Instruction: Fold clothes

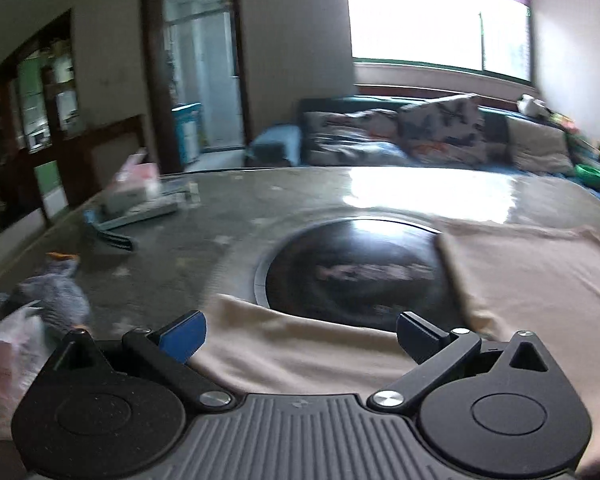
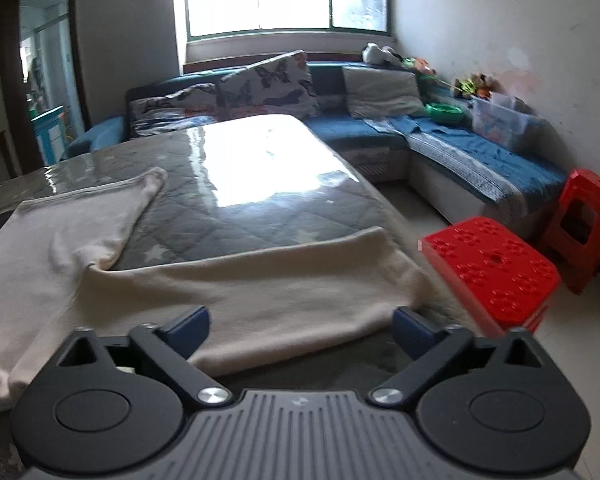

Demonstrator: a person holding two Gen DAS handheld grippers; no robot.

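Both sets of tongs wide open, gripping nothing: left gripper [image 1: 300, 336] and right gripper [image 2: 300, 330] just above the cream garment [image 2: 260, 288]. Better to pinch hem corners evenly, lift together, fold flat.

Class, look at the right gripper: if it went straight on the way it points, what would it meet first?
Most likely the cream garment lying on the table, just ahead of the open right gripper; depth is unclear.

Garment [image 2: 260, 292] on table [image 2: 260, 184], sofa [image 2: 380, 132] behind, stool [image 2: 492, 268] right of table
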